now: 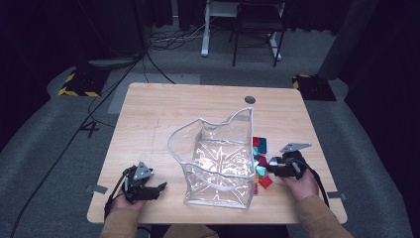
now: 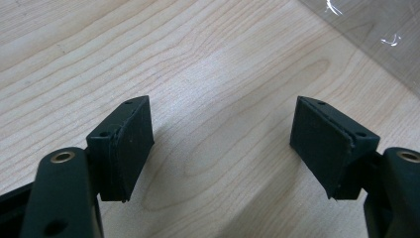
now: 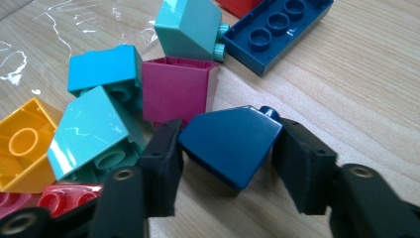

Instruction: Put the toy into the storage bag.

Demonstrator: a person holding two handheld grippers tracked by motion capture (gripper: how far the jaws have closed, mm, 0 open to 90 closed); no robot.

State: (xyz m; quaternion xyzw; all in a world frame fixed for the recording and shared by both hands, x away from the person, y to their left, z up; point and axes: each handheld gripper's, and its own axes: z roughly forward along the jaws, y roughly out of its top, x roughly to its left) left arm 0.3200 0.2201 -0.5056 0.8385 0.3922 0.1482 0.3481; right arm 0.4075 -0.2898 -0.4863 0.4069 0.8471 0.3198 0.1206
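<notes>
A dark blue sloped brick [image 3: 230,144] is sitting tilted between the right claw's [image 3: 227,163] pads, one stud pointing away, just above the wooden surface [image 3: 366,89], touching a magenta brick [image 3: 176,89] in the pile.

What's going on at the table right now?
A person works two handheld grippers at a wooden table. The right gripper has its jaws closed on a dark blue sloped brick at the edge of a pile of bricks beside a clear plastic bag. The bag stands open in the middle of the table. The left gripper rests open over bare wood, holding nothing.
</notes>
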